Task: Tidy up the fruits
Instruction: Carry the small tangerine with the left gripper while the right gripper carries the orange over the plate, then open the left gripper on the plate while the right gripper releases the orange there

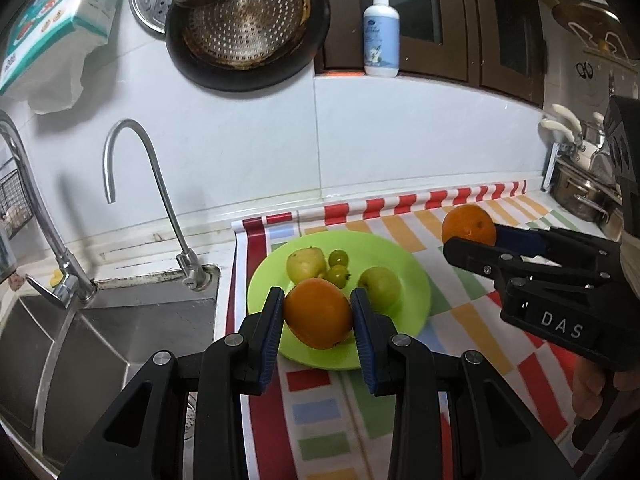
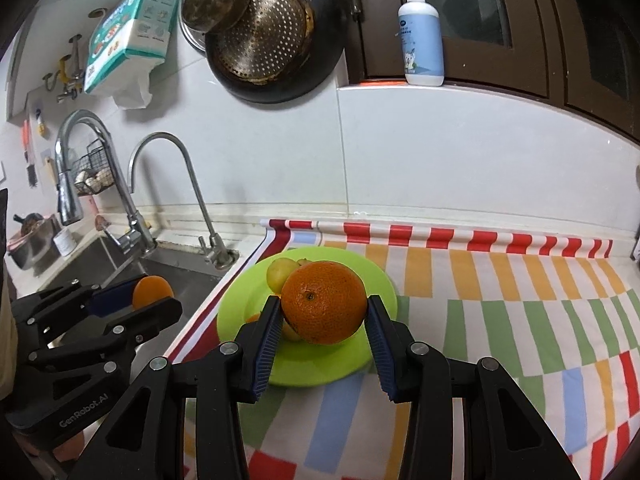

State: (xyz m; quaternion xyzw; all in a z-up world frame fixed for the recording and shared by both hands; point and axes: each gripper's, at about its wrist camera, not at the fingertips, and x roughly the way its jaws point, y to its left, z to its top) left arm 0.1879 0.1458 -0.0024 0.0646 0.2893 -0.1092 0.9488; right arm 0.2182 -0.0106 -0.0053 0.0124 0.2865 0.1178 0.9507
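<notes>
My left gripper (image 1: 317, 312) is shut on a smooth orange (image 1: 318, 314) and holds it over the near rim of a green plate (image 1: 416, 280). On the plate lie a yellow-green pear-like fruit (image 1: 306, 265), a green apple (image 1: 380, 288) and two small green fruits (image 1: 338, 268). My right gripper (image 2: 322, 312) is shut on a second, dimpled orange (image 2: 324, 302) above the plate (image 2: 384, 280). That gripper also shows at the right in the left wrist view (image 1: 468, 236), and the left gripper with its orange at the left in the right wrist view (image 2: 152, 296).
A striped cloth (image 2: 500, 300) covers the counter under the plate. A steel sink (image 1: 120, 332) with two faucets (image 1: 160, 184) lies to the left. Pans (image 1: 248, 28) hang on the tiled wall, a soap bottle (image 1: 381, 36) stands on the ledge, pots (image 1: 580, 196) sit far right.
</notes>
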